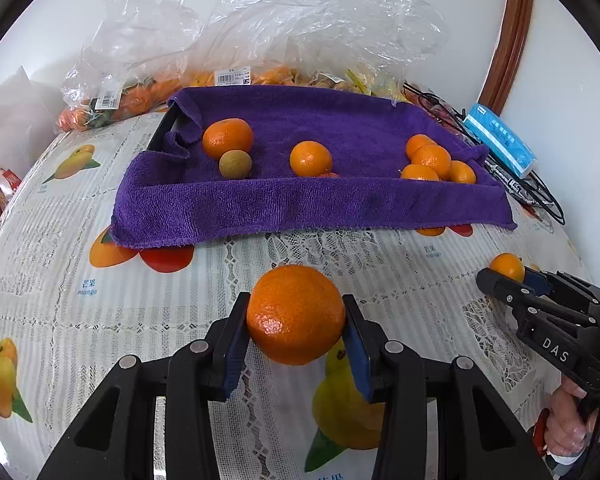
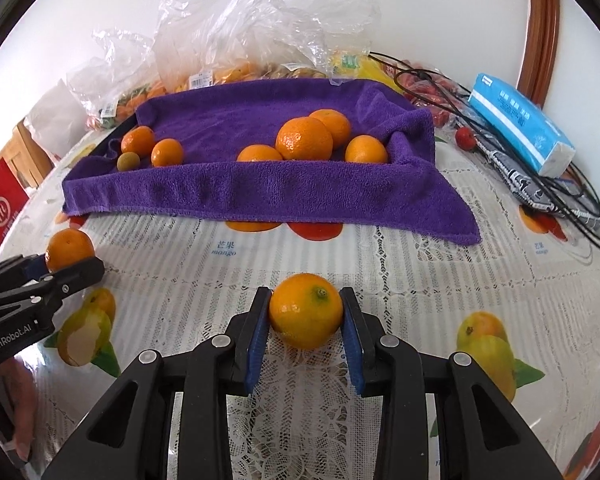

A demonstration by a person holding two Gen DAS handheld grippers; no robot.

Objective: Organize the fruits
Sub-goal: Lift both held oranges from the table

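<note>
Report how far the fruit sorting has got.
Done: several oranges already lie in the purple-towel tray, with one small greenish fruit beside them. In hand: the left gripper clamps a large orange and the right gripper clamps a smaller orange, both short of the tray. Left: placing these two, then whatever remains in the plastic bags behind.

Both wrist views sit low over the tabletop (image 1: 380, 256), facing the nearby purple towel (image 1: 300, 200), which both share.
</note>
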